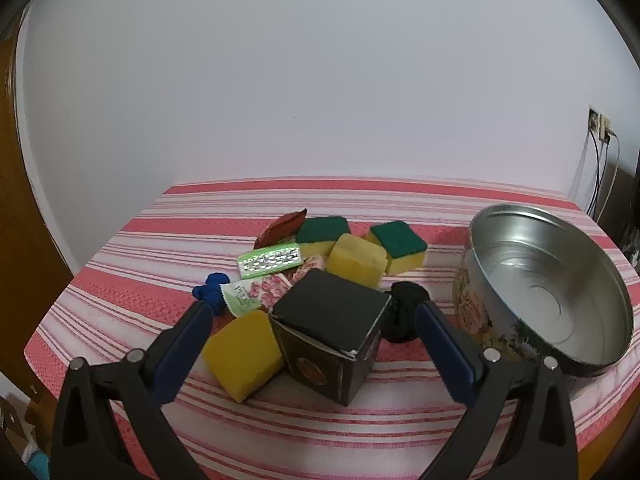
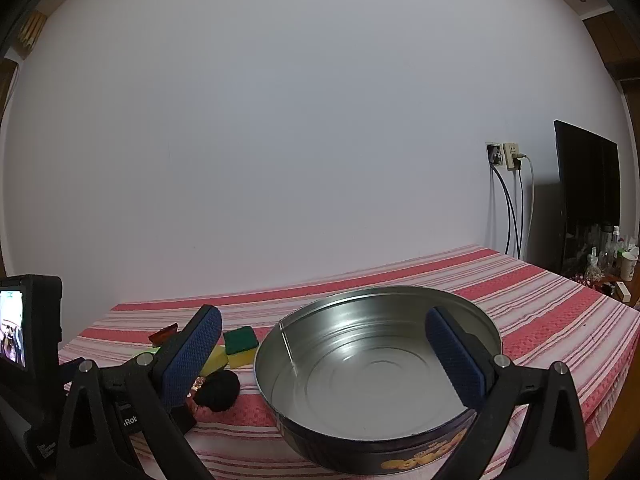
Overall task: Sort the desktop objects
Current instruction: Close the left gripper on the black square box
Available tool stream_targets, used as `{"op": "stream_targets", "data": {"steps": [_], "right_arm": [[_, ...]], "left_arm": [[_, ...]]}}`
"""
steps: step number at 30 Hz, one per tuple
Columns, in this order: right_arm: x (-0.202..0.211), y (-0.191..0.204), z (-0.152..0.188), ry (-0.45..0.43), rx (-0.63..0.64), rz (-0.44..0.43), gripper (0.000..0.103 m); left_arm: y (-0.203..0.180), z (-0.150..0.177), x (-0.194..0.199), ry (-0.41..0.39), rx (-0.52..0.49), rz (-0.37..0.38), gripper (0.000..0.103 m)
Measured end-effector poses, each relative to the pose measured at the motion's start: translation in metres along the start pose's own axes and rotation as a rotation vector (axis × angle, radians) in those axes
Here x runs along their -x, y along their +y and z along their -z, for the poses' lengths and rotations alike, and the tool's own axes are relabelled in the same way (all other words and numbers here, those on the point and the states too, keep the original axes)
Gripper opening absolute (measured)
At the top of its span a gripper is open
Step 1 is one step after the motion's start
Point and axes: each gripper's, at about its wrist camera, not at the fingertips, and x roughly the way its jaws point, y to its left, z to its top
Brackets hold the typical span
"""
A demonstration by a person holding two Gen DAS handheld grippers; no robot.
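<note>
Where spongy yellow blocks (image 1: 241, 354) crowd a glossy black cube (image 1: 330, 332), each hand-held gripper (image 1: 314, 312) (image 2: 324, 328) wide, empty.

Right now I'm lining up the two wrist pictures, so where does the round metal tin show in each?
Left wrist view: the round metal tin sits at the right edge, right of the black box.
Right wrist view: the tin fills the lower middle, between the right hand-held gripper's open fingers.
Shared landmark: the black knotted ball just left of the tin.
</note>
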Motion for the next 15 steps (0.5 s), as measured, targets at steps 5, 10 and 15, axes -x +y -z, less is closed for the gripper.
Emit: {"op": "stream_targets", "data": {"steps": [5, 10, 15], "right_arm": [[0.005, -0.002, -0.003, -0.009, 0.007, 0.002, 0.103], [0.005, -0.004, -0.002, -0.02, 0.011, 0.021, 0.103], [-0.003, -0.004, 0.001, 0.021, 0.001, -0.003, 0.103]], "left_arm": [[0.002, 0.007, -0.002, 0.014, -0.006, 0.069, 0.102], [0.01, 0.021, 0.002, -0.022, -0.048, 0.067, 0.102], [0.021, 0.02, -0.005, 0.006, 0.021, 0.128, 0.099]]}}
